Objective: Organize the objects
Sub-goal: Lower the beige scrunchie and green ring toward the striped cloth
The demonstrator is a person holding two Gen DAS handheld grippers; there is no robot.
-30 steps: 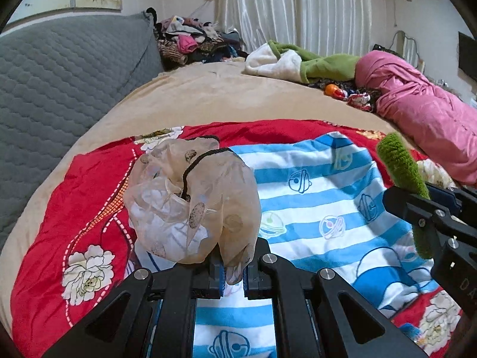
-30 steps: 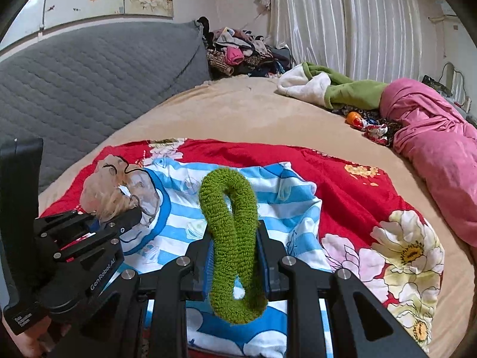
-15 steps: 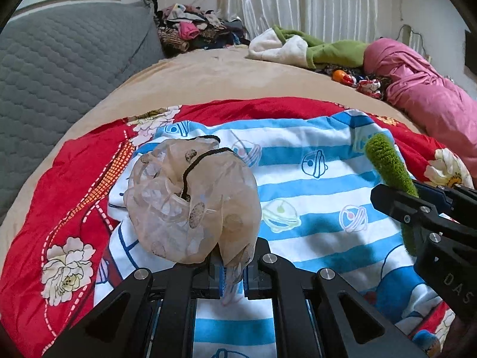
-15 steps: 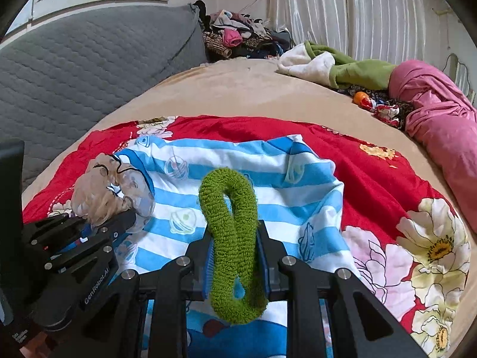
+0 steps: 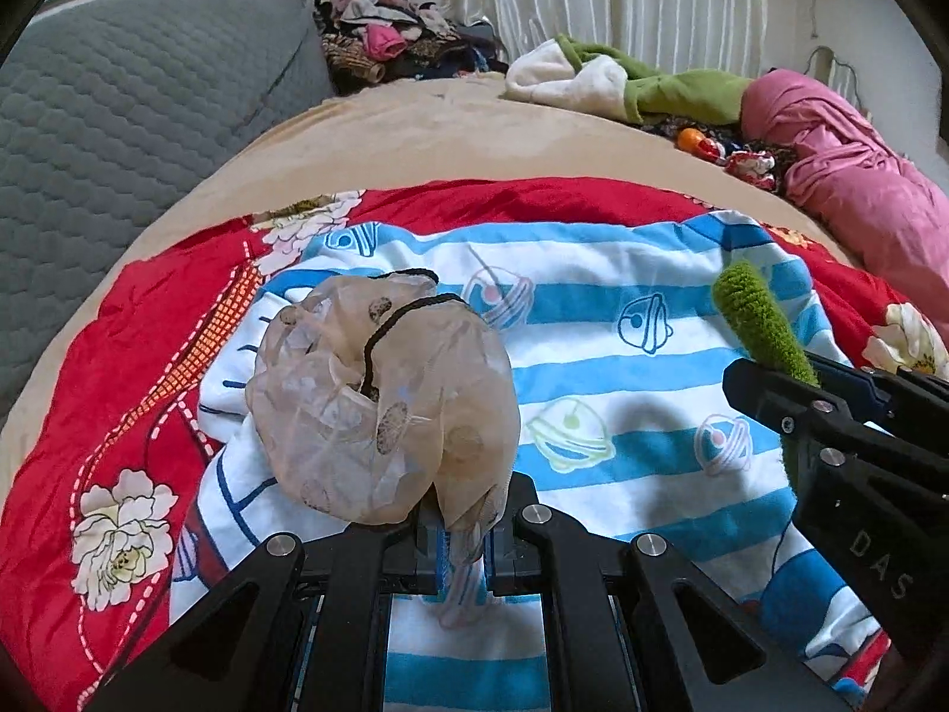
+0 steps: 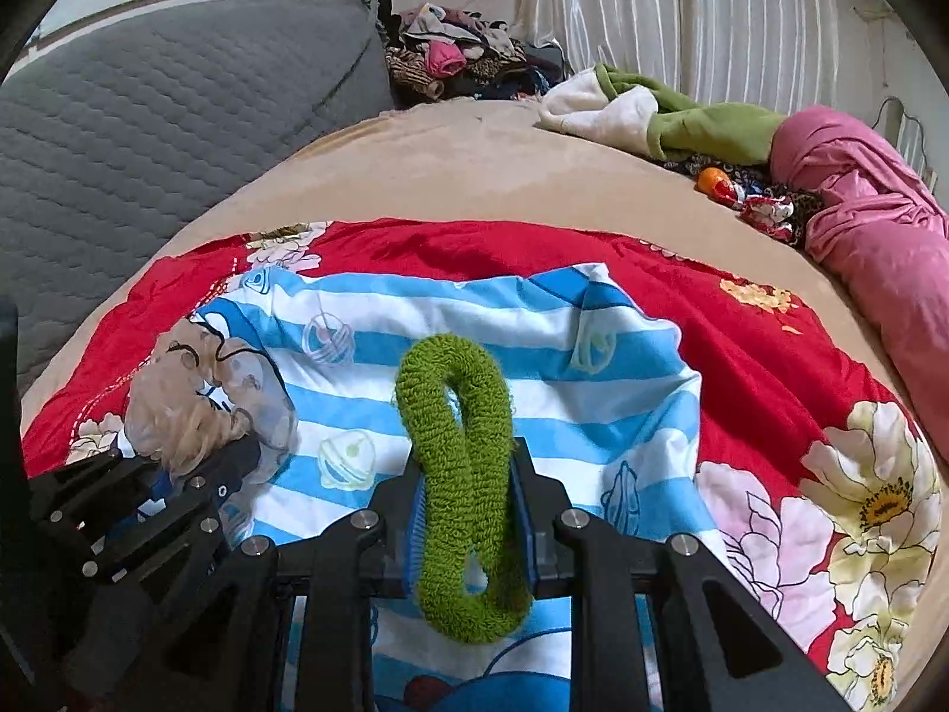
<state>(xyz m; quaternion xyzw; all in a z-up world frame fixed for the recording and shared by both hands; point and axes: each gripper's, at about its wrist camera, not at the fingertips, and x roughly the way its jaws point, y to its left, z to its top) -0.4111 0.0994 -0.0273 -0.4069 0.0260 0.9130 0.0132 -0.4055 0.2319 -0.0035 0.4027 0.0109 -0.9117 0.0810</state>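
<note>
My left gripper [image 5: 462, 540] is shut on a sheer beige scrunchie [image 5: 385, 403] with a black cord, held above a blue-and-white striped garment [image 5: 599, 368]. My right gripper [image 6: 468, 528] is shut on a fuzzy green hair loop [image 6: 457, 451], held upright above the same striped garment [image 6: 593, 380]. The green loop [image 5: 762, 326] and the right gripper show at the right of the left wrist view. The beige scrunchie [image 6: 196, 397] and the left gripper show at the left of the right wrist view.
The striped garment lies on a red floral blanket [image 6: 771, 356] over a tan bed [image 6: 474, 160]. A grey quilted headboard [image 5: 118, 118] is at left. A clothes pile [image 5: 403, 47], a green-white garment [image 6: 682, 113] and a pink bundle [image 6: 878, 219] lie at the far side.
Both grippers have moved lower and closer to the striped garment, each still holding its hair tie. The bed fills more of both views.
</note>
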